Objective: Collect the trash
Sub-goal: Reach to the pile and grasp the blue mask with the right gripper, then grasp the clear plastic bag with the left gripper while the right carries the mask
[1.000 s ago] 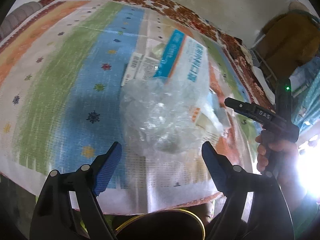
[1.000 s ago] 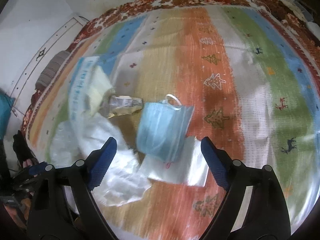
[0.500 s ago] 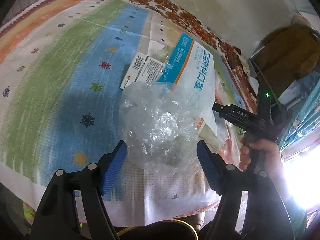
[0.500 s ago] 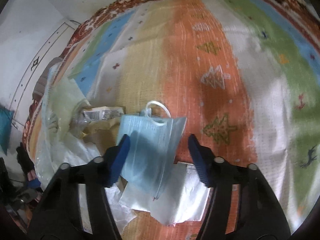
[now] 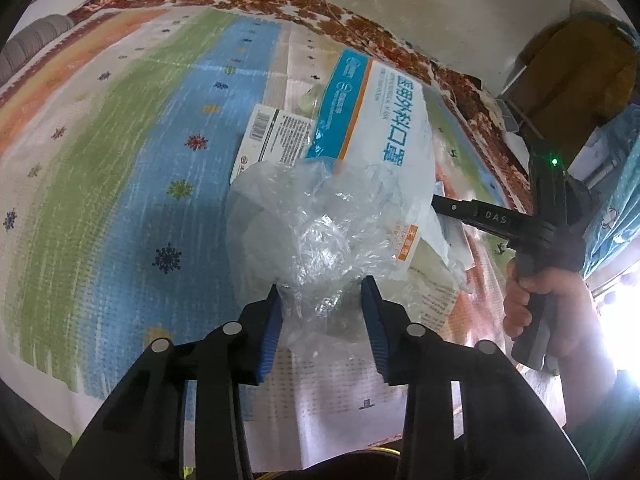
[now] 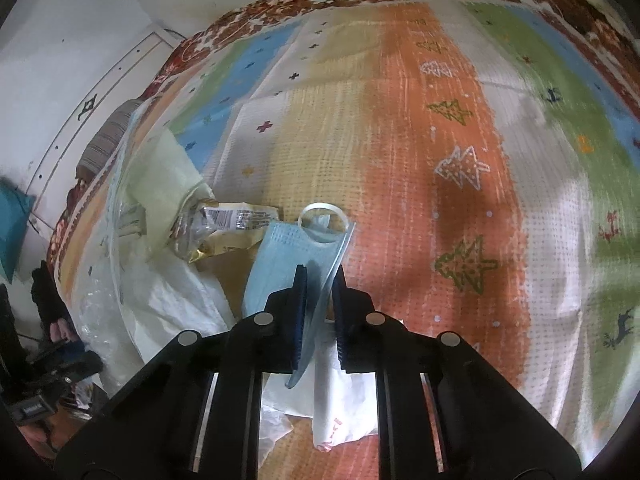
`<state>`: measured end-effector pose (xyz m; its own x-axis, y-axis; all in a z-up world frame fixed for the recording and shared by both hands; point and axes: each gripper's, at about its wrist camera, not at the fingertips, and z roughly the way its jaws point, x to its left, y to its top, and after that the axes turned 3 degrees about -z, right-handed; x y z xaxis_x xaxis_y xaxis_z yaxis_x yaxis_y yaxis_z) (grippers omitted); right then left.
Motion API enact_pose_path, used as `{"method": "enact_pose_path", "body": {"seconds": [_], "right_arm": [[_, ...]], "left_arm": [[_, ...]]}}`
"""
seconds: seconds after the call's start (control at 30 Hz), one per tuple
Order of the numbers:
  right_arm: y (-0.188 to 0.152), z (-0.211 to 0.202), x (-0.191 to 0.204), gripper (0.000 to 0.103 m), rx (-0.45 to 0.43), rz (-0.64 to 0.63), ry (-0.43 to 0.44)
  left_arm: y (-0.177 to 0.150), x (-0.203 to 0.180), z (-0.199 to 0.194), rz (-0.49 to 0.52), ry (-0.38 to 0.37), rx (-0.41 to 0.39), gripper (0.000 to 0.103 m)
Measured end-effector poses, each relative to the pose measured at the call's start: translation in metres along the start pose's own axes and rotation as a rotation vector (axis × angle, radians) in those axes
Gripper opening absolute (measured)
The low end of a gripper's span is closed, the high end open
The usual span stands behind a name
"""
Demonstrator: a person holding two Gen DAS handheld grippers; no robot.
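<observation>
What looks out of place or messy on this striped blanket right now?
Trash is strewn over the blanket: a blue face mask pinched in the right gripper, a crumpled clear plastic bag squeezed by the left gripper, a mask package and a snack wrapper.

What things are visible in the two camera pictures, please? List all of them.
crumpled plastic bag: 1, clear, between the left tongs' pads
mask package: 1, white and blue, behind the bag
barcode label: 1, white, beside the package
face mask: 1, light blue, pinched by the right tongs
snack wrapper: 1, gold and silver, left of the mask
striped cloth: 1, multicoloured, under everything
left tongs: black, blue pads, just been closing
right tongs: black, just been closing
hand: 1, holding the right tongs
</observation>
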<state>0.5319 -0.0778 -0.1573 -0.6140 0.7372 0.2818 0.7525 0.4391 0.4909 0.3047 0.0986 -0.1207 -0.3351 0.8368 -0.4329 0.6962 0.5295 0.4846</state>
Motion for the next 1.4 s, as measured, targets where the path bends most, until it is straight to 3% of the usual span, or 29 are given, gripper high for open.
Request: {"method": "enact_pose_path", "body": {"seconds": [0.53, 0.83, 1.13, 1.4], "right_arm": [[0.005, -0.017, -0.017, 0.011, -0.039, 0.082, 0.059], [0.003, -0.027, -0.001, 0.002, -0.043, 0.033, 0.023], [-0.01, -0.086, 0.034, 0.001, -0.058, -0.032, -0.077], [-0.031, -0.151, 0.077, 0.001, -0.121, -0.103, -0.116]], "left_arm": [[-0.007, -0.001, 0.004, -0.002, -0.019, 0.028, 0.04], [-0.002, -0.015, -0.005, 0.031, -0.012, 0.017, 0.032], [0.012, -0.026, -0.039, 0.014, 0.038, 0.026, 0.026], [0.014, -0.02, -0.074, -0.029, 0.018, 0.002, 0.025]]}}
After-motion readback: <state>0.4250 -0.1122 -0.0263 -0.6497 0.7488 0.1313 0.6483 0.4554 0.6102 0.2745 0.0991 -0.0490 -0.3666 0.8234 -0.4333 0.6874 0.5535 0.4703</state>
